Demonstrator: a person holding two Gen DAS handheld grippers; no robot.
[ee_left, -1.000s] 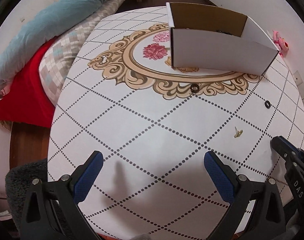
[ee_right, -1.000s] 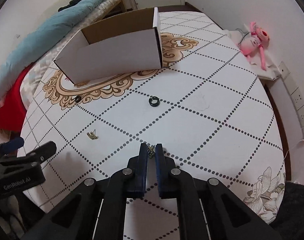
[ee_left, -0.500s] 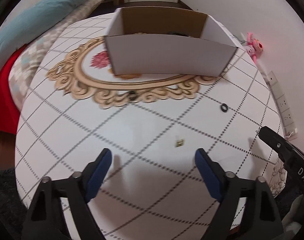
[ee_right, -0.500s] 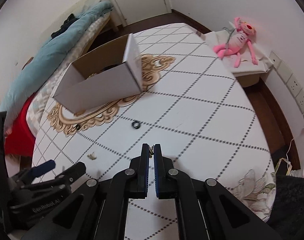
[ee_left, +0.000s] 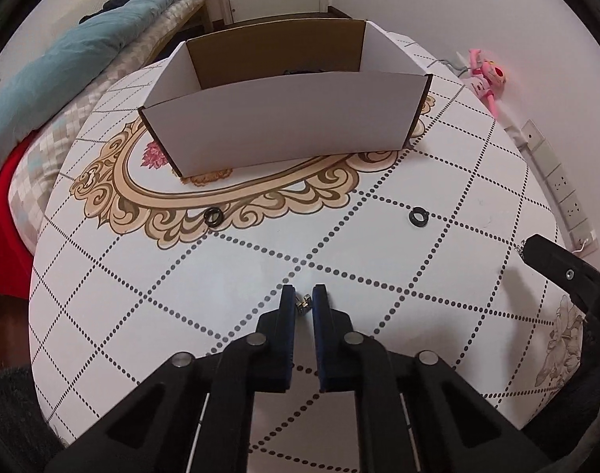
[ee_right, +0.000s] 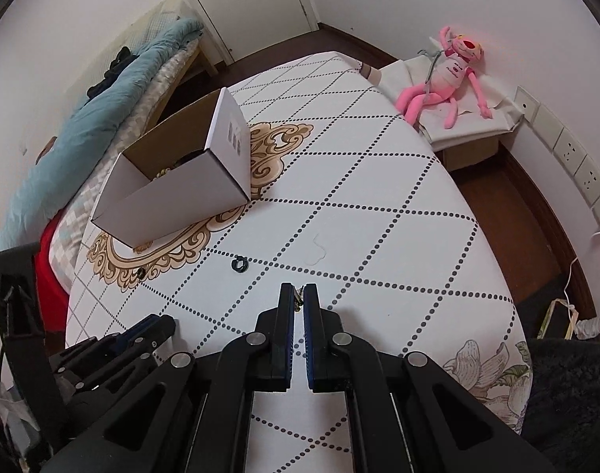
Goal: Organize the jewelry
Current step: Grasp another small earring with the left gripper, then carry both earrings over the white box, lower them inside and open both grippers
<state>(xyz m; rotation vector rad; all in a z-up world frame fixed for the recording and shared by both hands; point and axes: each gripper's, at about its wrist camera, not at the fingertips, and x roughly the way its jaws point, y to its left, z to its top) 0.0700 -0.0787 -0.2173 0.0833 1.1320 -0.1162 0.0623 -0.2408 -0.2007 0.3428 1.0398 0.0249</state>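
A: Where do we stand?

B: Our left gripper [ee_left: 303, 300] is pinched onto a small gold earring [ee_left: 303, 302] low over the table [ee_left: 221, 276]. Our right gripper [ee_right: 298, 298] clamps another gold earring [ee_right: 298, 298].

A: And the rest?

B: Two black rings [ee_left: 214, 216] [ee_left: 418, 217] lie loose near the white box [ee_left: 284, 130].

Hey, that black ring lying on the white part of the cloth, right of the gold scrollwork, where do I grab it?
Take the black ring across its outer rim, coming straight down from above so the tongs straddle it. It lies flat on the tablecloth, hole up and very low, so a sideways approach has no edge to catch. Nothing touches it.
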